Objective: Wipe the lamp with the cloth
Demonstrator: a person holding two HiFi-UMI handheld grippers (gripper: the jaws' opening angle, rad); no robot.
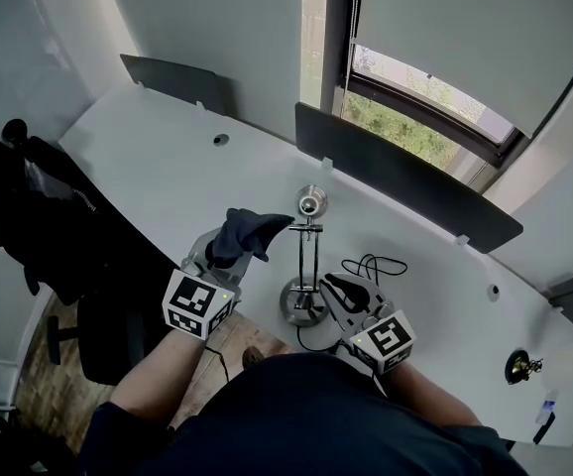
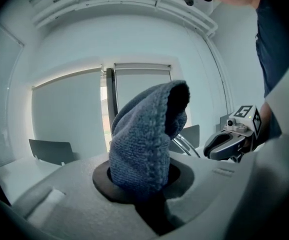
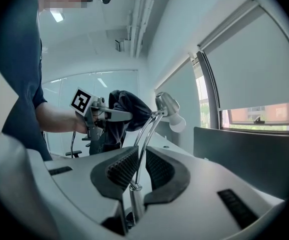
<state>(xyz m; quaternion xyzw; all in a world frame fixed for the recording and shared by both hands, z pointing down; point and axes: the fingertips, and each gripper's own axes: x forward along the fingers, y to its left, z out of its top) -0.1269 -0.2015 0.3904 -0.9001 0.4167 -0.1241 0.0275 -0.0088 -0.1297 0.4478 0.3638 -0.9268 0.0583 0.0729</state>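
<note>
A chrome desk lamp stands at the desk's near edge, with a round base (image 1: 299, 303) and a small head (image 1: 312, 202). In the right gripper view its head (image 3: 168, 105) and thin stem (image 3: 142, 144) rise between my jaws. My right gripper (image 1: 333, 286) (image 3: 138, 170) is shut on the stem low down. My left gripper (image 1: 225, 258) (image 2: 144, 184) is shut on a dark blue cloth (image 1: 247, 232) (image 2: 145, 136). The cloth (image 3: 129, 109) reaches the top of the lamp's arm just behind the head and seems to touch it.
The lamp's black cable (image 1: 371, 264) loops on the white desk (image 1: 168, 157) behind my right gripper. Dark divider panels (image 1: 405, 177) line the desk's far edge below a window. A chair with a black jacket (image 1: 29, 206) stands left. A small dark object (image 1: 522, 367) sits far right.
</note>
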